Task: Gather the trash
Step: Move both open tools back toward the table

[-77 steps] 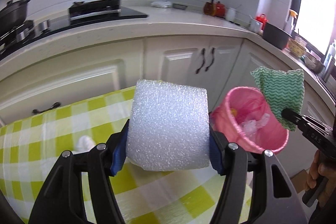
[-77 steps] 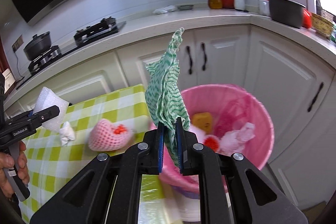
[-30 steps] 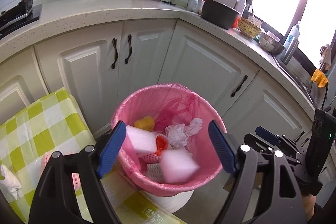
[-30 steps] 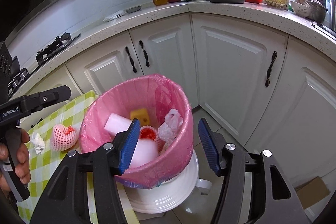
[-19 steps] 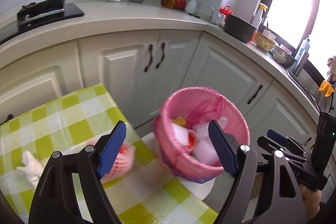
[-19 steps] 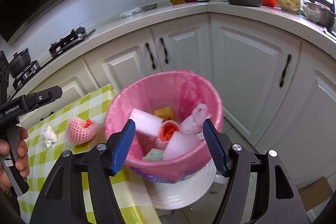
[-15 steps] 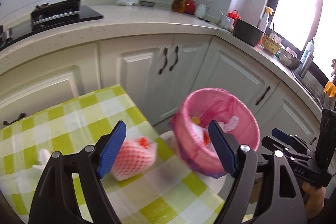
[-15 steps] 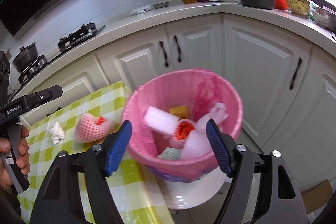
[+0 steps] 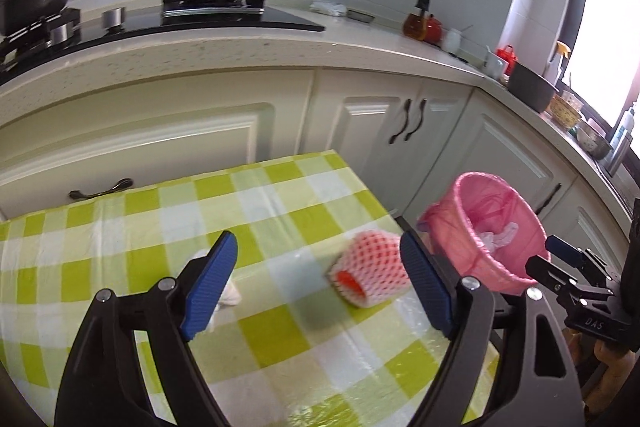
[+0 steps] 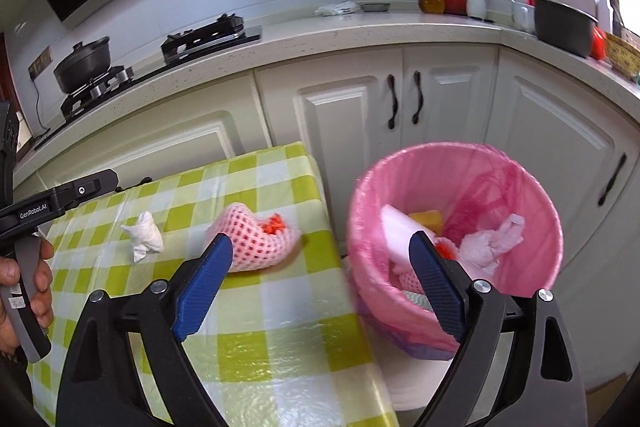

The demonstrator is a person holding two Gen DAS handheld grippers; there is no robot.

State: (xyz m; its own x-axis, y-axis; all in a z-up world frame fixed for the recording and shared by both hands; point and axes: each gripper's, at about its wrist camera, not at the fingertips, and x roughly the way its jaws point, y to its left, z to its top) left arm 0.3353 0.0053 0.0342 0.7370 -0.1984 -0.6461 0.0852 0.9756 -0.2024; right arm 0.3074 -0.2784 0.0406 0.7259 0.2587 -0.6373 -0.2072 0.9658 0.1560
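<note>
Tabletop (image 9: 280, 339) in green check, holding two leftovers beside pink-lined trash bin (image 10: 456, 311). Hand-held grippers, left (image 9: 316, 287) and right (image 10: 320, 283), jaws just widened, empty. Next: pink foam fruit net (image 9: 370, 273), then crumpled tissue (image 10: 142, 233); probably straddle and pinch.

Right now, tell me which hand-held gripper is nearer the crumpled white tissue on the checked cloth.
Left. The left hand-held gripper has the tissue just behind its left finger; the right hand-held gripper sits toward the bin.
</note>
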